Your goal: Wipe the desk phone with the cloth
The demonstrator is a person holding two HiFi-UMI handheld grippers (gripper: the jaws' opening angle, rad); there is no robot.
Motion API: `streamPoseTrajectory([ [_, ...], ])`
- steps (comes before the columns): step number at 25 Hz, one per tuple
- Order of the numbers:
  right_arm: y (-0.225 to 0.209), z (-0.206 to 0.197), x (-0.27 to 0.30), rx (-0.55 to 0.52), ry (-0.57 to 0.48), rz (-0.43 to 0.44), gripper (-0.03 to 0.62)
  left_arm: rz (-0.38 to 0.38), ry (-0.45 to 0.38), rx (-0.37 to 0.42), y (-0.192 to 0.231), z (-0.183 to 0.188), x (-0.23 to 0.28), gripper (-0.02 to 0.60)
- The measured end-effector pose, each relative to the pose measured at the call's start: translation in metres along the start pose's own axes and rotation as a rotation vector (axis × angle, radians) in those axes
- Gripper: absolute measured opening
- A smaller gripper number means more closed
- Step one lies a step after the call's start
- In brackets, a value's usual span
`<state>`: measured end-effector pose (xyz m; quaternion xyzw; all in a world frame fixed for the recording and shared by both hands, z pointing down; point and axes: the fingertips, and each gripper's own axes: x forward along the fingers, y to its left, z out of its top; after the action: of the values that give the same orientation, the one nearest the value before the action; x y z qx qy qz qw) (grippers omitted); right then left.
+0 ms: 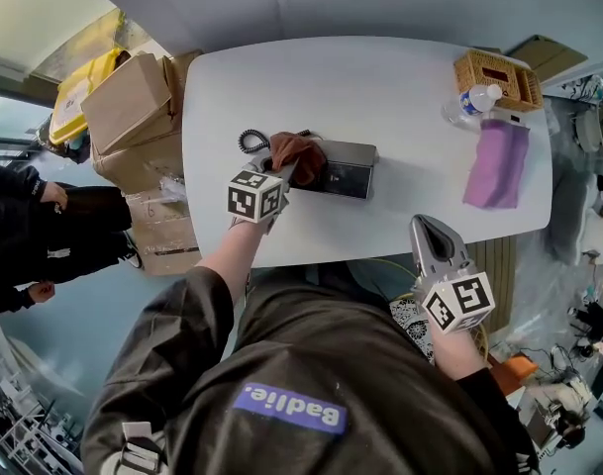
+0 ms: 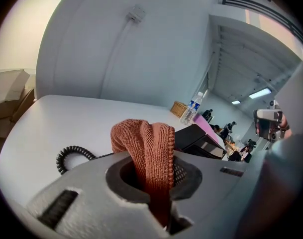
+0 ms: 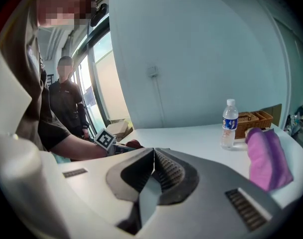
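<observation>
A dark desk phone (image 1: 339,169) sits near the middle of the white table (image 1: 400,117), its coiled cord (image 1: 251,142) trailing left. My left gripper (image 1: 281,181) is shut on a rust-brown cloth (image 1: 293,154), which rests on the phone's left end. In the left gripper view the cloth (image 2: 150,151) stands folded up out of the closed jaws, with the phone (image 2: 198,138) just behind and the cord (image 2: 71,156) at left. My right gripper (image 1: 432,237) hangs off the table's front edge, shut and holding nothing (image 3: 152,171).
A purple cloth (image 1: 497,164), a water bottle (image 1: 474,102) and a wicker basket (image 1: 497,75) are at the table's right end. Cardboard boxes (image 1: 133,117) stand left of the table. A person in black (image 1: 44,231) is at far left.
</observation>
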<state>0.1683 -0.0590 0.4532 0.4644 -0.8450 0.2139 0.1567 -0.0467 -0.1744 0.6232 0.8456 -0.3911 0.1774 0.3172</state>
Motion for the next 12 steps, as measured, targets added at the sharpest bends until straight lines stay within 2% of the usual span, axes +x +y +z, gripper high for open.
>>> streamPoseTrajectory([
  [5, 0.025, 0.013, 0.004, -0.036, -0.018, 0.009, 0.027, -0.021, 0.010, 0.013, 0.006, -0.003, -0.013, 0.032],
  [12, 0.057, 0.044, 0.004, -0.072, -0.087, 0.033, 0.028, -0.100, -0.113, -0.022, -0.040, 0.025, -0.076, 0.032],
])
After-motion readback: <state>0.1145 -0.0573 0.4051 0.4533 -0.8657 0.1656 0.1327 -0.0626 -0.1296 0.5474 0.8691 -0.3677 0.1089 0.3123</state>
